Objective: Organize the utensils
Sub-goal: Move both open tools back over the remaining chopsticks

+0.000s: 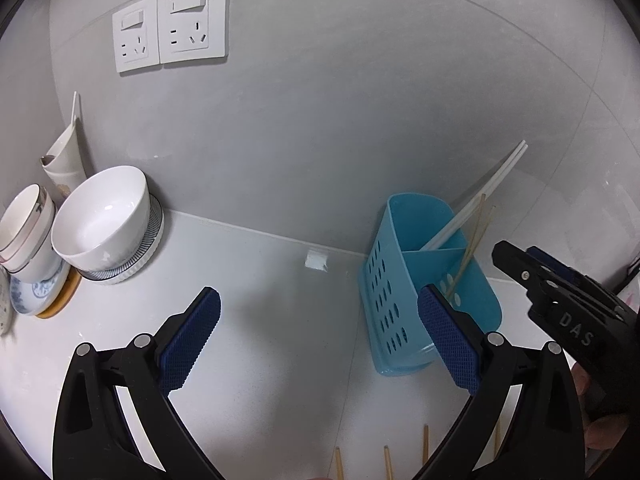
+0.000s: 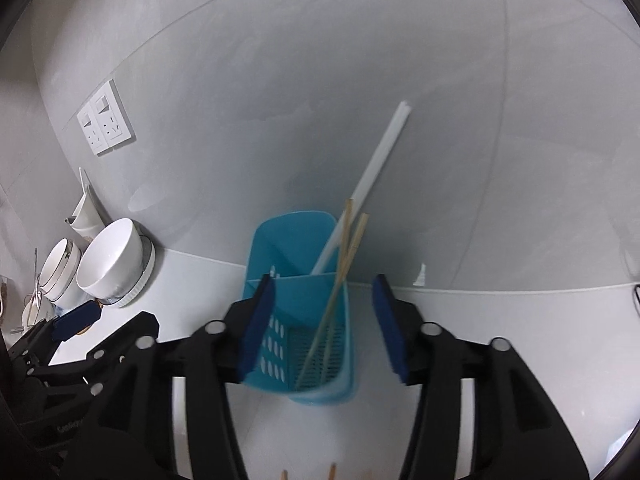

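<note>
Two white wall sockets, stacked white bowls (on plates), grey tiled wall, white counter

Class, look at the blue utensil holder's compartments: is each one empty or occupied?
The blue utensil holder has chopsticks leaning in its right compartment; the left one looks empty.

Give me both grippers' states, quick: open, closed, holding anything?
Left gripper: open, holding nothing.
Right gripper: open, holding nothing; wooden chopsticks stand in the blue holder ahead of it.
</note>
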A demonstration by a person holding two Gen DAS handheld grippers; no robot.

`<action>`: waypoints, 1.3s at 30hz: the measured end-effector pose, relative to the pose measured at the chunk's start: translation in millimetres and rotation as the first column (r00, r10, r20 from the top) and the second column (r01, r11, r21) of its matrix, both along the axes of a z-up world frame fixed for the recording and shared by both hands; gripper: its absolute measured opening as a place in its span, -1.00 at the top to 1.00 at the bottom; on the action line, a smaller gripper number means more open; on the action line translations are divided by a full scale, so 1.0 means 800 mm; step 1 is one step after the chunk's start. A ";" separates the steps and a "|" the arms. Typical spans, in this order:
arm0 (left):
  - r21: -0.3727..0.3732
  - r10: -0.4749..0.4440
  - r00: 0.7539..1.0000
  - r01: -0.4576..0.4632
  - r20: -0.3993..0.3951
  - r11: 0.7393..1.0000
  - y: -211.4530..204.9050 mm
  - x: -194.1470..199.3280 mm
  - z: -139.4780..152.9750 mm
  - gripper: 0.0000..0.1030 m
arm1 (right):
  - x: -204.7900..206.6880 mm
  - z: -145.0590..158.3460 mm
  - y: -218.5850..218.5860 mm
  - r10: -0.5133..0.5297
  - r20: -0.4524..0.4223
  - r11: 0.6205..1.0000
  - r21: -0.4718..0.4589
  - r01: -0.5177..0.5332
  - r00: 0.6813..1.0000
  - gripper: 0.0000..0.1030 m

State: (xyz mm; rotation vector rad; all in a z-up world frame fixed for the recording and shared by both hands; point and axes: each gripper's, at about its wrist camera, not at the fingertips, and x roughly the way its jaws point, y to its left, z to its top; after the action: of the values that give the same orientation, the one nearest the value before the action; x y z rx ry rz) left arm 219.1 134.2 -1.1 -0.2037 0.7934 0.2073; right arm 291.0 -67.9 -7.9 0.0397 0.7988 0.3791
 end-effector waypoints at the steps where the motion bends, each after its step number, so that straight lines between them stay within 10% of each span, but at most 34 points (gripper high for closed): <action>1: 0.005 -0.002 1.000 0.002 -0.005 1.000 -0.002 -0.001 0.001 -0.88 | -0.004 0.004 -0.005 -0.004 0.003 1.000 -0.009 0.004 1.000 -0.16; 12: -0.002 -0.005 0.999 0.005 -0.045 1.000 -0.023 -0.031 0.006 -0.88 | -0.039 0.014 -0.065 -0.062 -0.080 0.997 -0.056 0.057 0.995 -0.85; 39: -0.091 -0.048 0.933 0.016 -0.357 0.996 -0.062 -0.153 -0.134 -0.88 | -0.180 -0.123 -0.158 -0.141 -0.337 0.969 -0.240 0.061 0.931 -0.58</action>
State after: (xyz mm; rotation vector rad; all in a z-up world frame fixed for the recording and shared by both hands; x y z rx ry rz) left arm 96.7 84.7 -108.0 -0.2385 1.1713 0.1817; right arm 146.9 -194.3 -106.6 -0.0656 1.1866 0.1809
